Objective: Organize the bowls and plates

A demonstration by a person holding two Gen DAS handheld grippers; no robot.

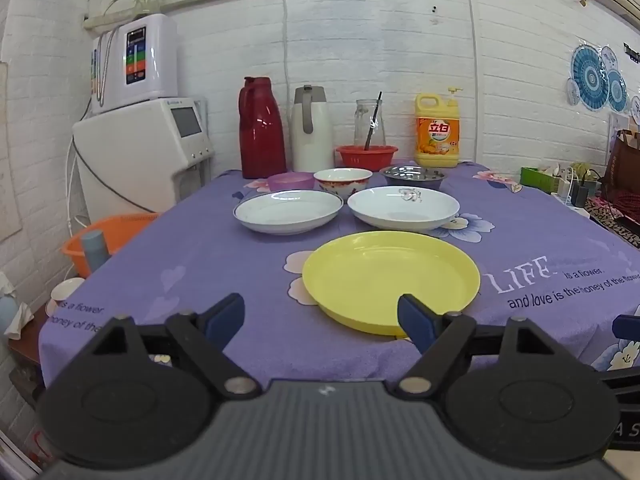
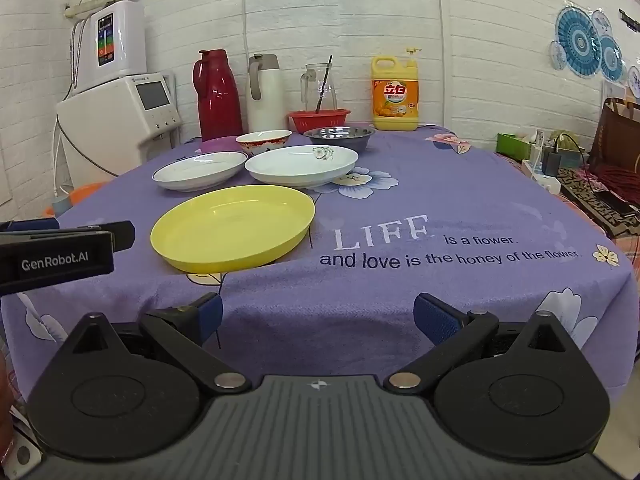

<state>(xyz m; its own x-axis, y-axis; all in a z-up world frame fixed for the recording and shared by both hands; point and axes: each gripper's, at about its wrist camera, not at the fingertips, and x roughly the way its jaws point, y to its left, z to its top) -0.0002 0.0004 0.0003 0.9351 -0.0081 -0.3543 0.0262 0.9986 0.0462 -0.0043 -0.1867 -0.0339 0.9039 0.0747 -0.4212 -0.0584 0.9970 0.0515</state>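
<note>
Your left claw (image 1: pixel 322 322) hangs at the near edge of the tabletop (image 1: pixel 208 256), jaws spread wide and holding nothing; its right finger (image 1: pixel 416 322) overlaps the near rim of the yellow plate (image 1: pixel 390 280), though you cannot tell from this view whether it touches. Your right claw (image 2: pixel 318 318) is equally wide open and empty, hovering over bare purple cloth (image 2: pixel 440 200) with the same plate ahead and to its left.

That plate is the closest dish to both claws, and it lies almost straight ahead of the left one, slightly right of centre. The left hand looks the nearer and better lined up for it; the right would have to cross leftward.

Beyond the yellow plate sit 2 white plates side by side: the plain one (image 1: pixel 288 210) on the left and the flower-printed one (image 1: pixel 404 208) on the right. Behind them stand 3 bowls in a row: a pink bowl (image 1: pixel 290 180), a red-patterned china bowl (image 1: pixel 342 182) and a steel bowl (image 1: pixel 412 176).

Nothing is stacked yet, so the sorting appears to be at its start.
</note>
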